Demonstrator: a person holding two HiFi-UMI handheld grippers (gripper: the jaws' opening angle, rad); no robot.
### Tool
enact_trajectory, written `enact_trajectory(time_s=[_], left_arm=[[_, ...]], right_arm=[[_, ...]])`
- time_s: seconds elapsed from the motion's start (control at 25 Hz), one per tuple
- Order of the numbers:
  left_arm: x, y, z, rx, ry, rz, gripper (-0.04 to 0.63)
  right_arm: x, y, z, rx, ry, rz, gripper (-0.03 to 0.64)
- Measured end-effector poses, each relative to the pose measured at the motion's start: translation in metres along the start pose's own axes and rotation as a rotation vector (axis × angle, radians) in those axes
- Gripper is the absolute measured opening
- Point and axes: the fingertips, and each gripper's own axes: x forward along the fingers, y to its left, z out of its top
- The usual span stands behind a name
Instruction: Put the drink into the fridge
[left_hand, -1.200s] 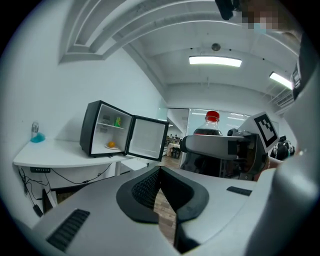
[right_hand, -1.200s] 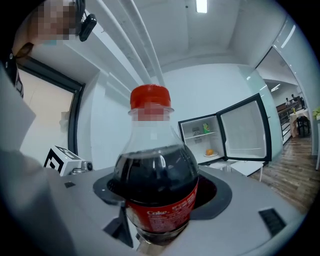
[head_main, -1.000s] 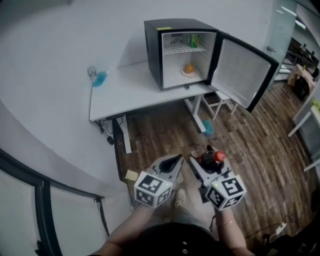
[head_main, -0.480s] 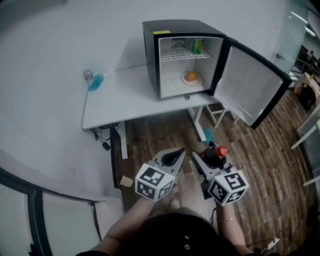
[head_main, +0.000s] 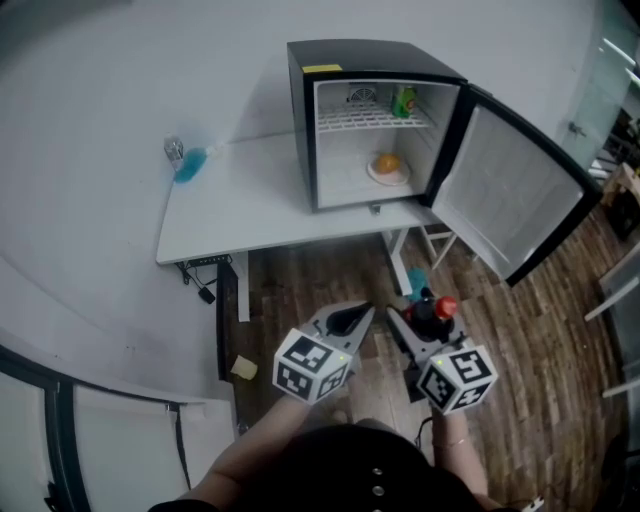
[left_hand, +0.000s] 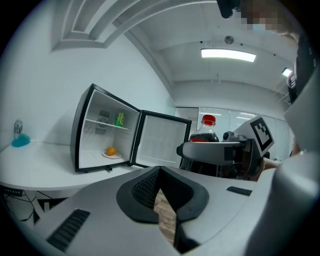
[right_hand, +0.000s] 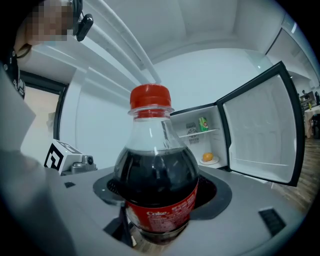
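Observation:
My right gripper (head_main: 415, 325) is shut on a dark cola bottle (head_main: 432, 312) with a red cap, held upright above the wooden floor. In the right gripper view the bottle (right_hand: 155, 185) fills the middle, clamped at its label between the jaws. Beside it on the left, my left gripper (head_main: 350, 322) is shut and holds nothing; its view shows the jaws (left_hand: 159, 172) closed tip to tip. Ahead, a small black fridge (head_main: 370, 120) stands on a white table, its door (head_main: 510, 190) swung open to the right. Inside are a green can (head_main: 404, 100) on the upper shelf and an orange fruit on a plate (head_main: 388, 165).
The white table (head_main: 230, 200) carries a blue object beside a small clear container (head_main: 186, 160) at its far left. Cables hang under the table's left end. A teal object (head_main: 416, 280) and a yellow scrap (head_main: 243, 368) lie on the wooden floor.
The view has shifted so the fridge sits a little lower and more central. Both grippers stay side by side, the right one still holding the bottle.

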Motion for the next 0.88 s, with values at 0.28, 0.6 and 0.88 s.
enact_trajectory(time_s=[0.28, 0.6, 0.88], left_arm=[[0.012, 0.026, 0.002, -0.023, 0.003, 0.045, 0.006], [0.036, 0.063, 0.018, -0.041, -0.029, 0.045, 0.006], [0.070, 0.109, 0.028, -0.035, -0.025, 0.017, 0.006]], right_arm=[[0.019, -0.013, -0.009, 0.029, 0.026, 0.005, 0.330], [0.056, -0.025, -0.007, 0.033, 0.034, 0.009, 0.328], [0.115, -0.048, 0.006, 0.028, 0.018, -0.004, 0.330]])
